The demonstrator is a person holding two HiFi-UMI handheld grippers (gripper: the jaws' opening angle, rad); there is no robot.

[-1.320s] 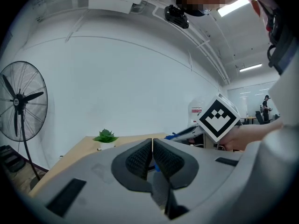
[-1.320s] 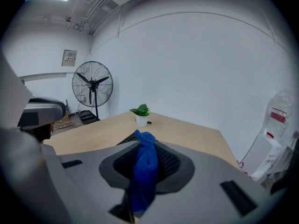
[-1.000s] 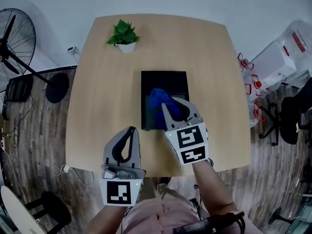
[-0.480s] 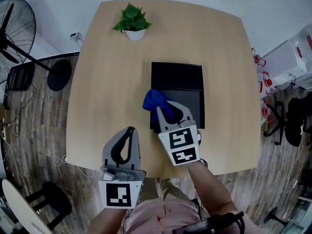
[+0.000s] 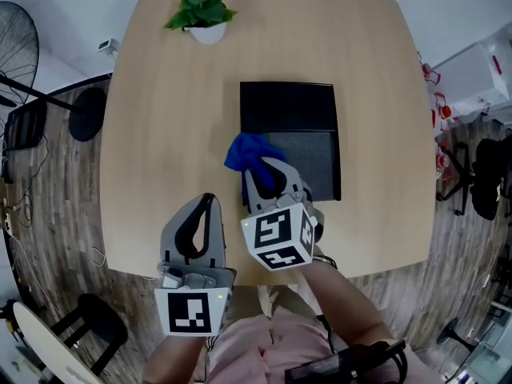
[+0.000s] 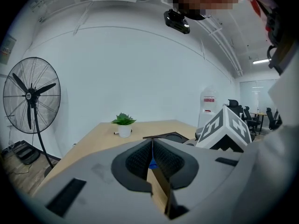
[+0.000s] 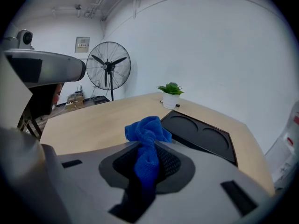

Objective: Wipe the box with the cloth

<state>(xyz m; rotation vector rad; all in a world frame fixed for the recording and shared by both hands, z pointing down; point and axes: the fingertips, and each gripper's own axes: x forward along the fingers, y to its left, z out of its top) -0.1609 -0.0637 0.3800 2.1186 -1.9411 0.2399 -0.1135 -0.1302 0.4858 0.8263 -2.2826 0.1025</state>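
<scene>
Head view: the black box [image 5: 292, 134] lies mid-way across the table [image 5: 160, 94]. The blue cloth [image 5: 244, 152] bunches at its left edge, clenched in the right claw [image 5: 270, 170]. The left claw [image 5: 206, 208] rests nearby, pressed together and empty. Wiping seems under way; how much is done is unclear.

No legible word, number or brand that I can log in any view. Right tool [image 5: 268, 176] and left tool [image 5: 206, 204] carry black-and-white square markers [image 5: 276, 237]: coded patterns, not letters. Wall notice [image 7: 82, 44] above the fan [image 7: 108, 65]: print too small to read. Red label [image 6: 208, 100] on the white unit [image 6: 208, 115] behind the table: too blurred to read.
</scene>
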